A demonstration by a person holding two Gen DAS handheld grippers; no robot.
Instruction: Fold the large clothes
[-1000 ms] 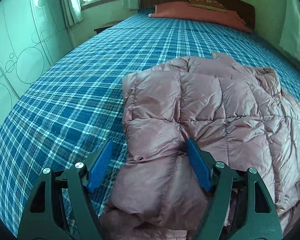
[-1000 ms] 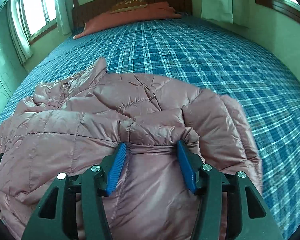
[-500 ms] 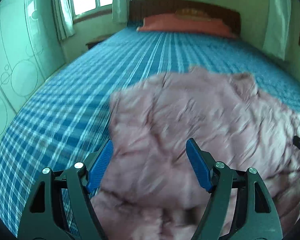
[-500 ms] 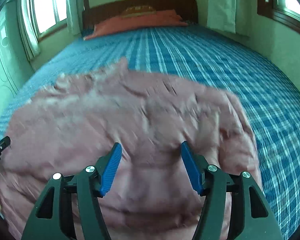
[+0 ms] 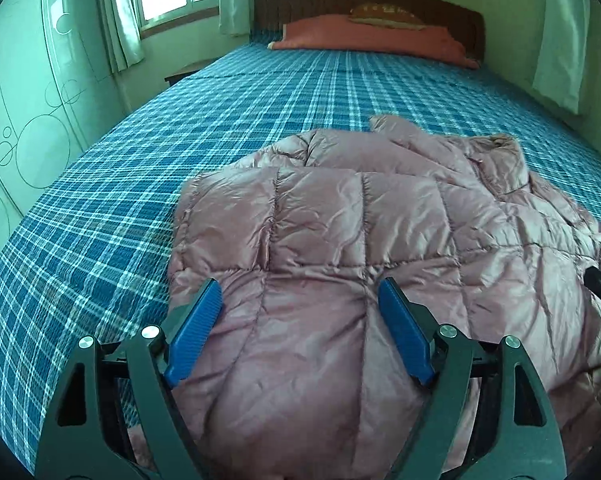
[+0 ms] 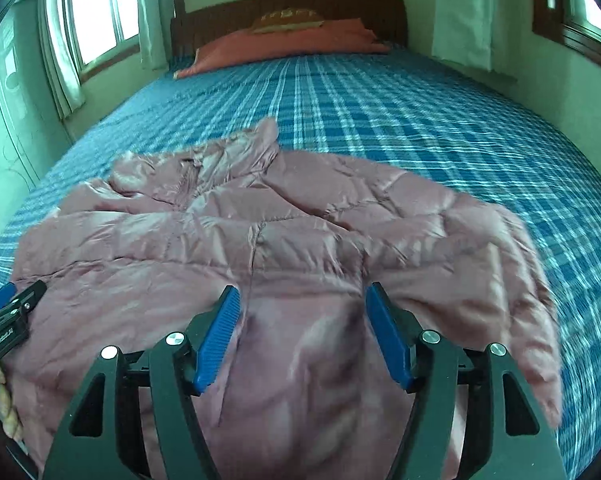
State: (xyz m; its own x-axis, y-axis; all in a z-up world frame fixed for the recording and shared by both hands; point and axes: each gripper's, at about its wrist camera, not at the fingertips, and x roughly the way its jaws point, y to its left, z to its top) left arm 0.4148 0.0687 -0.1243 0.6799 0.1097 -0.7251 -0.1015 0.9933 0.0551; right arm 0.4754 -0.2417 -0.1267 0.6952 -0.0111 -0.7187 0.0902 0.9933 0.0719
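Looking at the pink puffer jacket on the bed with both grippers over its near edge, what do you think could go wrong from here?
1. Both sets of jaws are opening; the left gripper and right gripper straddle puffy fabric without pinching it, so the pink jacket may spring back and undo its fold.
2. Its shiny, slippery shell could slide on the plaid bedspread.
3. The far collar area is bunched, so creases may get folded in.

**Pink puffer jacket spread on the bed**

A shiny dusty-pink quilted down jacket [image 5: 360, 232] lies spread across the near part of a blue plaid bedsheet [image 5: 220, 120], its stitched panels puffed and creased. The collar end points toward the headboard, and the fabric bunches in loose folds at the near edge
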